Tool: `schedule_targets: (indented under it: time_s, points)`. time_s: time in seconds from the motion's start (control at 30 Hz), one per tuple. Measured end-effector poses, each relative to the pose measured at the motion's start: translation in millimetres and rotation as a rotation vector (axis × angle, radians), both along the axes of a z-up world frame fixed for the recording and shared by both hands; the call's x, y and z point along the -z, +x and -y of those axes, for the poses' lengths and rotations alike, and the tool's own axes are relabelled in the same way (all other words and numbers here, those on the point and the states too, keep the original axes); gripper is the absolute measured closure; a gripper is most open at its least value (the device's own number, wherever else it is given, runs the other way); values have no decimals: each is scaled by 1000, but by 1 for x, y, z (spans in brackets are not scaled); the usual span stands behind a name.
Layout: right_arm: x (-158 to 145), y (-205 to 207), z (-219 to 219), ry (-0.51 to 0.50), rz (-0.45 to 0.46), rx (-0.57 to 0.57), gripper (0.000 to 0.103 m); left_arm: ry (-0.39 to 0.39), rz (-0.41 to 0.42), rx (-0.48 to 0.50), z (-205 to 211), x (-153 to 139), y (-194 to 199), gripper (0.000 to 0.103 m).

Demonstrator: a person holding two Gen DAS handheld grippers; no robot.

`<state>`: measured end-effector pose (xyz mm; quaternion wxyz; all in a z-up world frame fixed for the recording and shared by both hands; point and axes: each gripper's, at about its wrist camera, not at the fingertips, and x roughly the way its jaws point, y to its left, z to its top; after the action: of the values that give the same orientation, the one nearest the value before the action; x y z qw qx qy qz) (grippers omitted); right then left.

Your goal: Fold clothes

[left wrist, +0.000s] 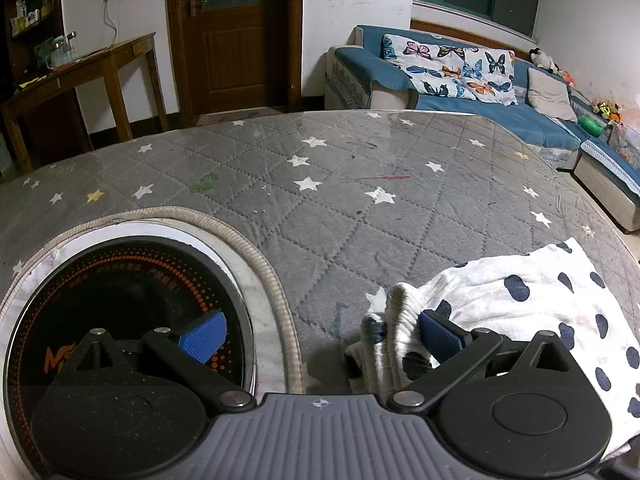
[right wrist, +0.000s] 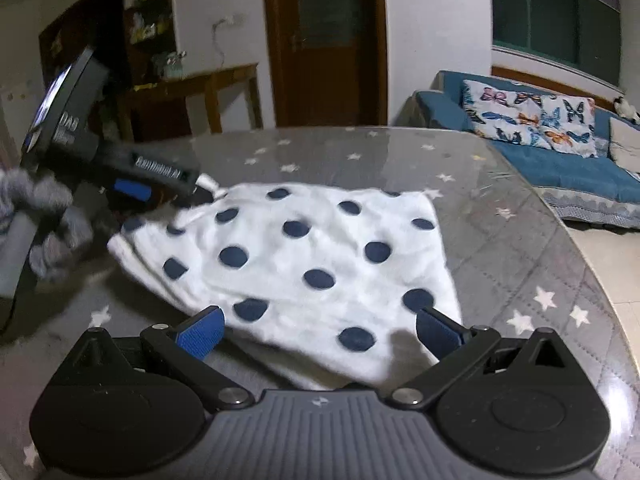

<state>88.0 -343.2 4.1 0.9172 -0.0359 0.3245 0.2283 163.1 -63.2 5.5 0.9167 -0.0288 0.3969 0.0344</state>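
Wide grey quilted counter [left wrist: 280, 184] with white stars, under a glossy clear cover. Set into the counter on the left-wrist view's near left, a round black cooktop [left wrist: 120, 300] ringed with orange dots, rimmed by a pale braided border.

Lying flat on the counter, to the right of that cooktop: a white garment with navy dots [right wrist: 312, 256], folded to a rough square, its ribbed edge [left wrist: 400, 308] bunched up at the corner nearest the cooktop.

Left tongs [left wrist: 320, 338] low over the counter, spread wide and released, gripping nothing; one blue pad over the cooktop, the other blue pad [left wrist: 438, 334] touching the bunched ribbed edge. In the right wrist view, the same tool reaching in at the garment's far left corner, held by a hand in a fuzzy grey sleeve [right wrist: 48, 220], blurred.

Right tongs [right wrist: 318, 334] hovering at the garment's near edge, likewise spread wide and released, cloth lying between the pads, not pinched.

Near right part of the garment cut off by the left tool's body. Whether the right pads touch the cloth: cannot tell.
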Motion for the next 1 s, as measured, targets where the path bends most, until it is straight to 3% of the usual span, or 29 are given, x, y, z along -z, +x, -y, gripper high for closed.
schedule_targets:
  time_s: [0.13, 1.0]
  points:
    - [13, 5, 3, 5, -52, 33, 0, 0, 0, 1, 1, -1, 0, 0]
    - [14, -8, -7, 31, 11, 51, 0, 55, 64, 55, 11, -11, -30, 0]
